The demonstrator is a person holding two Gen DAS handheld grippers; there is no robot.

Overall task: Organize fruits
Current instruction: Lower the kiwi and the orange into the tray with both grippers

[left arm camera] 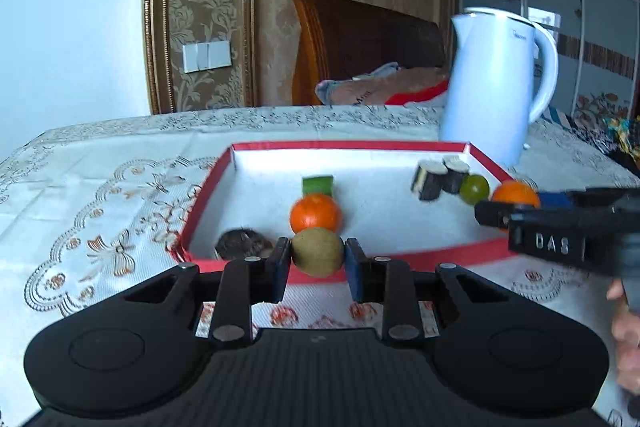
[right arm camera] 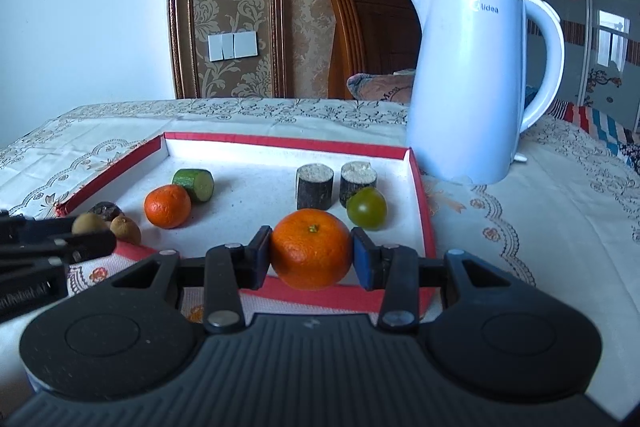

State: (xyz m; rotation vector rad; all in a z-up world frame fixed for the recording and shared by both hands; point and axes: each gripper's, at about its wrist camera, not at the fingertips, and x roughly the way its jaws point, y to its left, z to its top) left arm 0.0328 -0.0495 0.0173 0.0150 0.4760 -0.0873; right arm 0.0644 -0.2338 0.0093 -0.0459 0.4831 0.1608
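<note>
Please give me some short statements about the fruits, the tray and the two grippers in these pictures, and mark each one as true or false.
1. The left gripper holds a kiwi. True.
2. The right gripper is empty. False: it is shut on an orange.
3. A second orange lies in the tray. True.
4. The kettle stands inside the tray. False: it stands on the tablecloth, beyond the tray's far right corner.
5. The cucumber piece lies just behind the second orange. True.
6. The green tomato lies at the tray's left end. False: it lies at the right, in front of two dark cylinders.
</note>
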